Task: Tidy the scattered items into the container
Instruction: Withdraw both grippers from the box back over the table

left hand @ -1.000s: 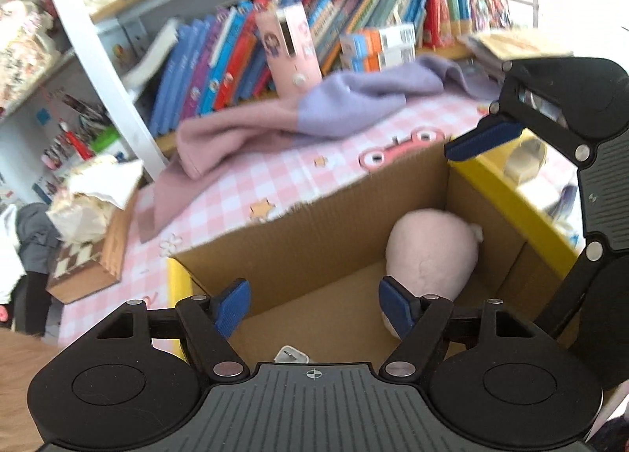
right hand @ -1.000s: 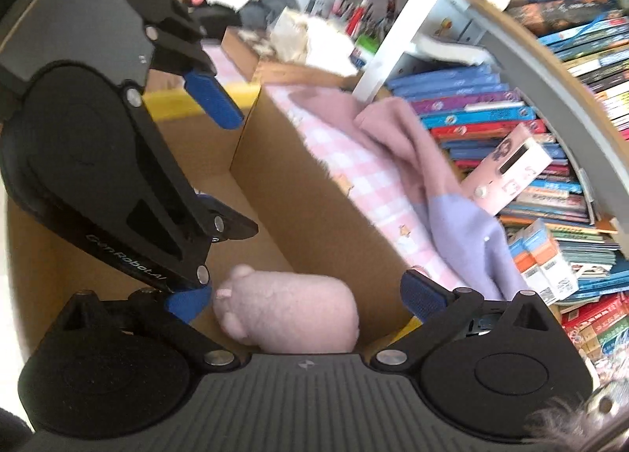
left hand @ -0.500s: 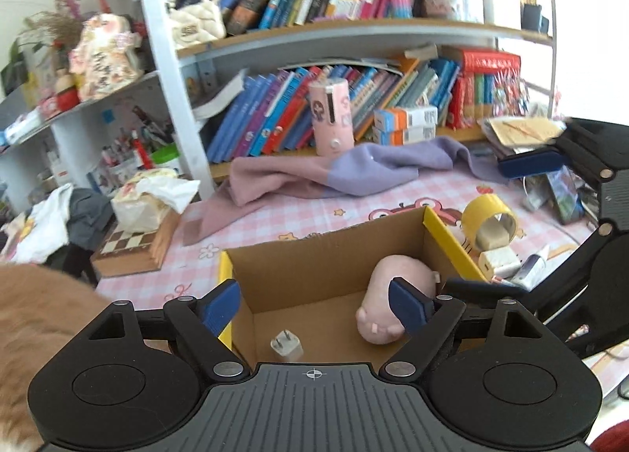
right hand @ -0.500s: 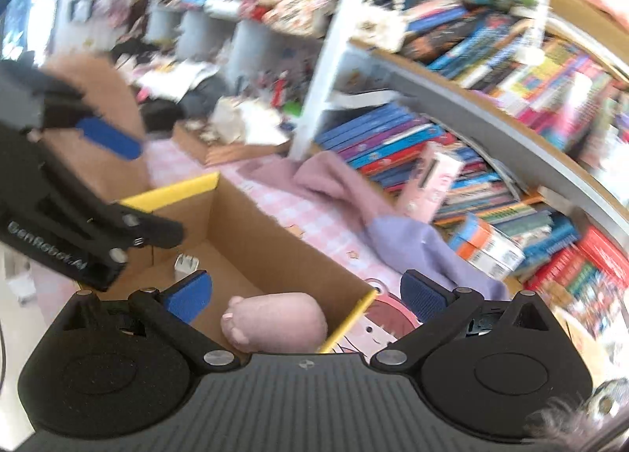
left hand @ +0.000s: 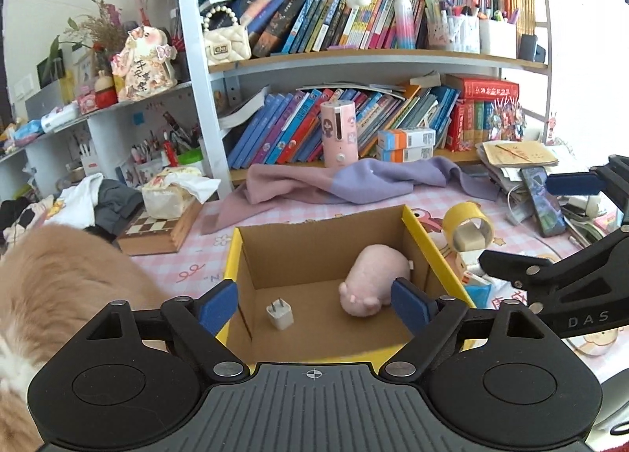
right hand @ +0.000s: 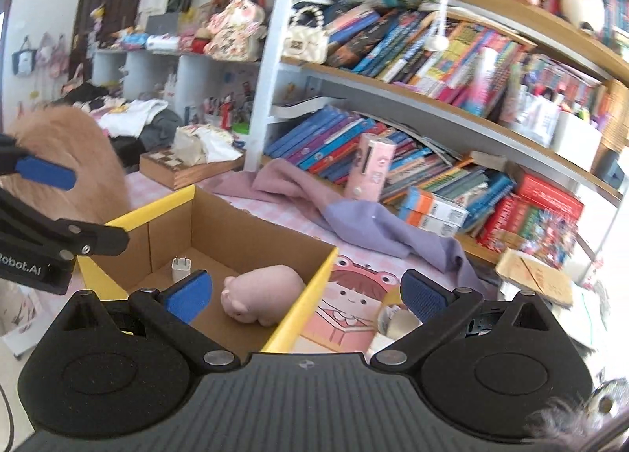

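A cardboard box with a yellow rim (left hand: 416, 233) (right hand: 165, 205) stands on the pink checked tablecloth. Inside lie a pink plush toy (left hand: 373, 279) (right hand: 261, 292) and a white charger plug (left hand: 280, 314) (right hand: 181, 269). My left gripper (left hand: 314, 303) hovers above the box's near edge with its jaws opening, and nothing is between them. It shows at the left edge of the right wrist view (right hand: 74, 208). My right gripper (right hand: 307, 294) is open and empty over the box's right rim, and it also appears at the right of the left wrist view (left hand: 550, 224). A yellow tape roll (left hand: 468, 226) lies right of the box.
A pink and purple cloth (left hand: 346, 184) lies behind the box, below a crowded bookshelf (left hand: 354, 125) with a pink cylinder (left hand: 340, 133). A chessboard box with tissues (left hand: 157, 231) sits far left. Orange fur (left hand: 59, 286) fills the left. Small items (left hand: 473, 279), a phone (left hand: 540, 204) and papers crowd the right.
Both grippers have pulled back and up out of the box, so the whole box now shows. The left jaws have widened. The plush toy stays in the box.
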Motion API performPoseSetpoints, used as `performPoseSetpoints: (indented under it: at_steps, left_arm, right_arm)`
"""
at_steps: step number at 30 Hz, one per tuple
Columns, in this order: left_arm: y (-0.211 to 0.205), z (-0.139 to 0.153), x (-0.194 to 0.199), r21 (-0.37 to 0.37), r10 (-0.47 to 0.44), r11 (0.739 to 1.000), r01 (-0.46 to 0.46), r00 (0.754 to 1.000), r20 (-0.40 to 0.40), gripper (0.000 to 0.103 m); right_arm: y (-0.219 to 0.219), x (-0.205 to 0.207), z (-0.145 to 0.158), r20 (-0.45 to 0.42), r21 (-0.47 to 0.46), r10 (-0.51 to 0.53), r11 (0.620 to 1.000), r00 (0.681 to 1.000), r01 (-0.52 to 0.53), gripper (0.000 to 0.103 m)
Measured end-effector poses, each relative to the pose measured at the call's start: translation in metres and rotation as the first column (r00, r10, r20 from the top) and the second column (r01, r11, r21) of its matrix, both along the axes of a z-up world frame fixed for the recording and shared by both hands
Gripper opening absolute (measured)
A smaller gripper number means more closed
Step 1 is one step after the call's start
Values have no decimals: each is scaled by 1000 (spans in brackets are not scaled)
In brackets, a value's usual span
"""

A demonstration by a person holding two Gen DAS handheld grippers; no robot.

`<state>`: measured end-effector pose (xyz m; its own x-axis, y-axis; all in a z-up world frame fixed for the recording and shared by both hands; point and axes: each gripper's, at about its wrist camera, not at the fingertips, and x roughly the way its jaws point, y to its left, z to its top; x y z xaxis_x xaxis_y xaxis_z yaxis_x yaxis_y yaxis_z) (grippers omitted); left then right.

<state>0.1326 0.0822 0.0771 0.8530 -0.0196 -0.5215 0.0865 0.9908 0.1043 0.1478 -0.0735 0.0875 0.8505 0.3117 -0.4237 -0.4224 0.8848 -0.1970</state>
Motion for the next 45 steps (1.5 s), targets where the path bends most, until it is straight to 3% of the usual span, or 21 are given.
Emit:
performPoseSetpoints:
  at_steps: [7, 18, 30, 45]
  left_arm:
    - [-4, -12, -37, -33, 29, 999, -29, 1000, -2, 91]
    - [-10, -37, -80, -63, 51, 997, -54, 997, -51, 91]
    - [-23, -68, -97, -39, 28, 999, -35, 987, -155, 91]
    - [-40, -88, -94, -74, -19, 997, -1, 964, -266, 91]
  right_arm:
    - [-20, -42, -10, 7, 35, -127, 991, 992, 127, 103]
    - [-32, -95, -35, -65, 62, -207, 975, 976, 211, 103]
    - [-34, -113, -66, -222, 8, -221, 974, 950, 228, 103]
    - [-51, -120, -78, -304, -24, -235, 971, 923, 239, 103]
